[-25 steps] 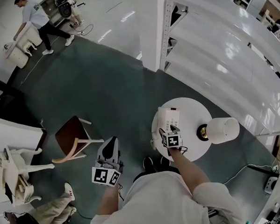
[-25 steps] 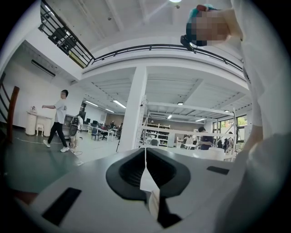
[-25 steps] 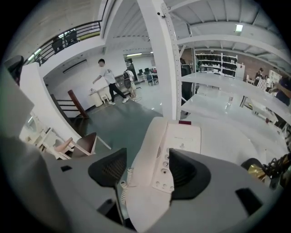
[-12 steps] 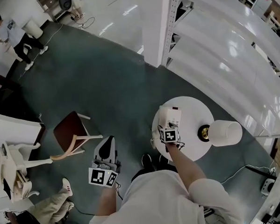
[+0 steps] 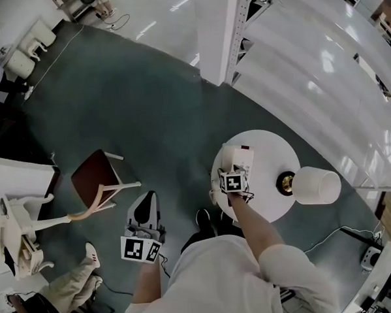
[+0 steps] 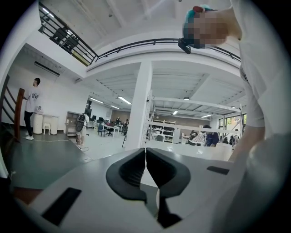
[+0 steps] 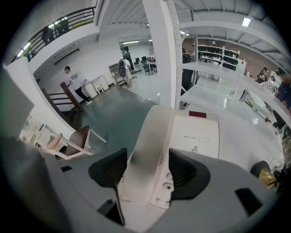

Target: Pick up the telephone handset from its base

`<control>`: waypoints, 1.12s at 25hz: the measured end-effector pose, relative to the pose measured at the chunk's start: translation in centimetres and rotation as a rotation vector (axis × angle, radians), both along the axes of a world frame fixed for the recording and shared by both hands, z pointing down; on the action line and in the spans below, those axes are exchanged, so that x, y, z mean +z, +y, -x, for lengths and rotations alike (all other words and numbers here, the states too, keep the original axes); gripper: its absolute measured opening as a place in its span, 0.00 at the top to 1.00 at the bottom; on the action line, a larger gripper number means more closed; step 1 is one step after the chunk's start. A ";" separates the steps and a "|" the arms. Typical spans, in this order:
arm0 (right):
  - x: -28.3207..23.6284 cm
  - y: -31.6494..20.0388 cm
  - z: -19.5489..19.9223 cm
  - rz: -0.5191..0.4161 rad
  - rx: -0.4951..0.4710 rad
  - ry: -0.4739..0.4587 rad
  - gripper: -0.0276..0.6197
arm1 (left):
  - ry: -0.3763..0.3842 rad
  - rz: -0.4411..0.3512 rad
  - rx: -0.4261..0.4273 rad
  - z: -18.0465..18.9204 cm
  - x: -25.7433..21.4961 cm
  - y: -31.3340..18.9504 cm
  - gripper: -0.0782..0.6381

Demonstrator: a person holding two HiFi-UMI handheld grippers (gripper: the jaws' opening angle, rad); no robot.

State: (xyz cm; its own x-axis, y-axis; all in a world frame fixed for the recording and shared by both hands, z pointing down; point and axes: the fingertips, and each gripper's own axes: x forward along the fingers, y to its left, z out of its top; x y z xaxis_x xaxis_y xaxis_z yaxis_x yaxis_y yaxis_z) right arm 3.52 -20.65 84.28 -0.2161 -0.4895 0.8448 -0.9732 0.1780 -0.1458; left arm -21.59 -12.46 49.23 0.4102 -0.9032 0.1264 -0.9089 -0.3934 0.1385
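My right tongs (image 7: 145,170) straddle the handset (image 7: 146,132) at lower centre, pads apart, not pinching yet. It lies on its base (image 7: 196,132) on the desk (image 5: 268,149). I'd centre, squeeze evenly, then lift straight. Left tongs (image 6: 145,164) are closed and empty.

Lost beneath the grey body of the right gripper (image 7: 146,159): the near end of the cream plastic telephone handset (image 7: 148,127), plus most keys of its white rectangular base (image 7: 196,132). Too small to read: grey print (image 7: 193,136) on that base. Cannot tell whether the pads (image 7: 111,170) actually press the handset's sides.
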 end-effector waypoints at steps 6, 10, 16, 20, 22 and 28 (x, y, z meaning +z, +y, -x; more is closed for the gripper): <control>1.4 -0.5 0.2 -0.003 -0.007 0.042 0.53 | -0.005 0.004 -0.010 0.3 0.2 -0.2 0.86; 1.2 -0.7 0.5 0.010 0.003 0.033 0.52 | -0.018 0.008 -0.003 0.0 0.3 -0.2 0.86; 1.4 -1.0 0.3 0.030 0.095 0.006 0.53 | -0.004 0.013 -0.018 0.7 0.4 -0.2 0.86; 1.2 -1.6 0.0 0.020 0.123 0.013 0.55 | -0.009 0.012 -0.017 0.9 0.2 -0.3 0.86; 1.2 -1.8 -0.1 0.012 0.135 0.018 0.56 | -0.010 0.015 -0.019 1.0 0.3 -0.3 0.86; 1.4 -2.4 -0.3 -0.021 0.175 0.038 0.57 | -0.007 0.025 -0.021 1.4 0.6 -0.4 0.86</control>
